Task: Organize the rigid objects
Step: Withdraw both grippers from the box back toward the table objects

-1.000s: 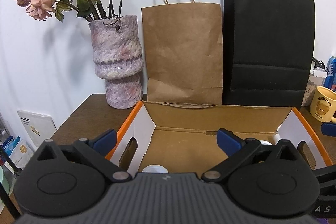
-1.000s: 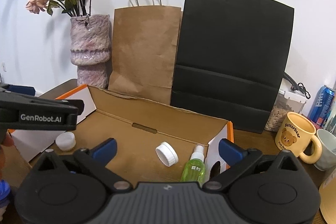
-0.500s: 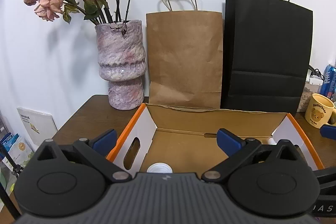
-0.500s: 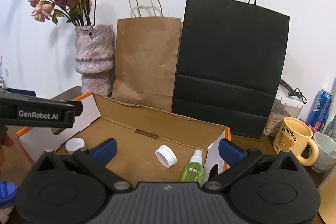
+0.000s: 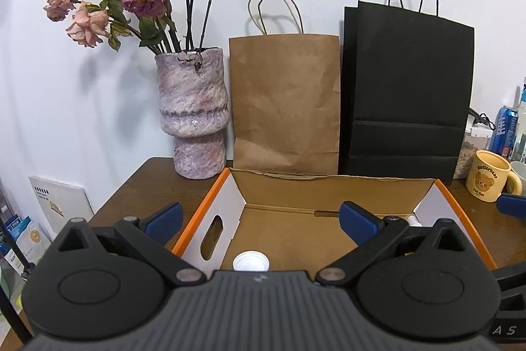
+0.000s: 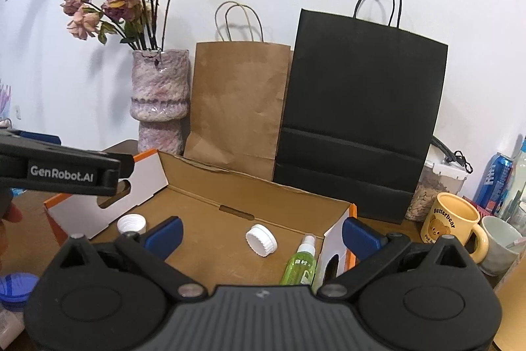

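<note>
Right wrist view: both grippers are held wide open and empty above an open cardboard box (image 6: pixel 203 186).

Left to right on its corrugated floor are seen a ribbed white cap (image 6: pixel 131 223), a second cap (image 6: pixel 261 239) between the right gripper (image 6: pixel 261 231) fingers, tilted, and a green spray bottle (image 6: pixel 300 262); the left gripper (image 5: pixel 261 216) is held over the first cap (image 5: pixel 251 261).
</note>
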